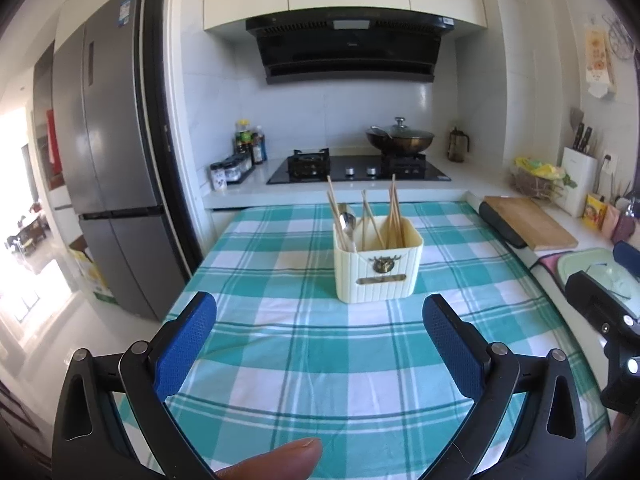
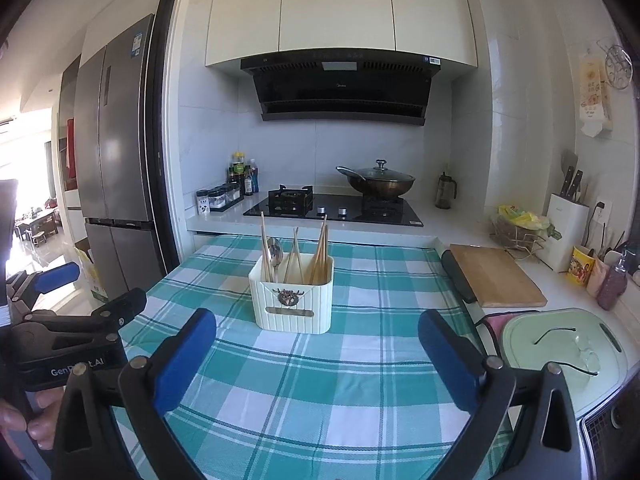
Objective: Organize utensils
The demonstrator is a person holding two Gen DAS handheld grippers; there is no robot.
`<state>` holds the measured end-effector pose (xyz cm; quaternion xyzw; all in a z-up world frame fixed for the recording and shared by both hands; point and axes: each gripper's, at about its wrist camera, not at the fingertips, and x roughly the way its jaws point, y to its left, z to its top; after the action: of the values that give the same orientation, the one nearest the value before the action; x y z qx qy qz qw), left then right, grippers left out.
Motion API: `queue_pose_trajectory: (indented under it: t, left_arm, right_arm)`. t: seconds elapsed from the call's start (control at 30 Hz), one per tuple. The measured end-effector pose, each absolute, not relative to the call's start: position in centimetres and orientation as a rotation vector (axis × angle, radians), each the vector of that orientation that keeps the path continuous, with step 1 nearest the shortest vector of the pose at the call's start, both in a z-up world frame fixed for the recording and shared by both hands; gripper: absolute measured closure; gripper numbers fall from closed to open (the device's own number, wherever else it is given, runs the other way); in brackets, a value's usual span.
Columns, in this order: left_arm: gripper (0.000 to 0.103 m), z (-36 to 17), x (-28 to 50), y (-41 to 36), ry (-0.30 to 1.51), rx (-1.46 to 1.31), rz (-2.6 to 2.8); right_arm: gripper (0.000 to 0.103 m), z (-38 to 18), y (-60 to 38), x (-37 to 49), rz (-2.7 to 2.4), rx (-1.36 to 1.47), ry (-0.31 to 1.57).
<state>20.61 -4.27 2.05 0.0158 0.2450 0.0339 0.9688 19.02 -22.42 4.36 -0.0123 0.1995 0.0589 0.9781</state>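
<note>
In the left wrist view the left gripper (image 1: 319,320) gapes empty at lower centre, aimed at the cream holder (image 1: 378,264) keeping chopsticks (image 1: 396,216) and spoon (image 1: 347,222) upright mid-frame; the right wrist view shows the right gripper (image 2: 317,338) likewise spread and empty below it, apparently done.

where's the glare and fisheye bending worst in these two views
Left wrist view: doorway floor blown out white, fridge edges bowed. Right wrist view: same washout at the far left, cabinets curve; utensil holder stays sharp.
</note>
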Motion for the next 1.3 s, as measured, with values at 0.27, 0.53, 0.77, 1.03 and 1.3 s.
queue_pose_trajectory:
  t: [0.27,0.53,0.77,1.03,1.3]
  left_arm:
    - [0.0,2.32,20.2,-4.22,0.498,0.019,0.055]
    - [0.0,2.21,20.38,-4.08,0.511,0.015,0.056]
    - [0.0,1.94,20.63,-4.13,0.524,0.016,0.052]
    - [0.0,1.66,20.73,-4.21,0.534,0.02,0.055]
    - [0.0,1.44,20.79,-3.93,0.539,0.015,0.067]
  right_arm:
    - [0.0,4.09,-22.54,18.74,0.111,-0.024,0.417]
    - [0.0,3.85,-21.99,18.82,0.115,-0.03,0.432]
    - [0.0,3.78,-21.74,18.78,0.113,-0.033,0.435]
    - [0.0,3.52,-21.64,18.73,0.106,-0.033,0.442]
    - [0.0,3.53,-21.69,18.68,0.105,-0.037,0.445]
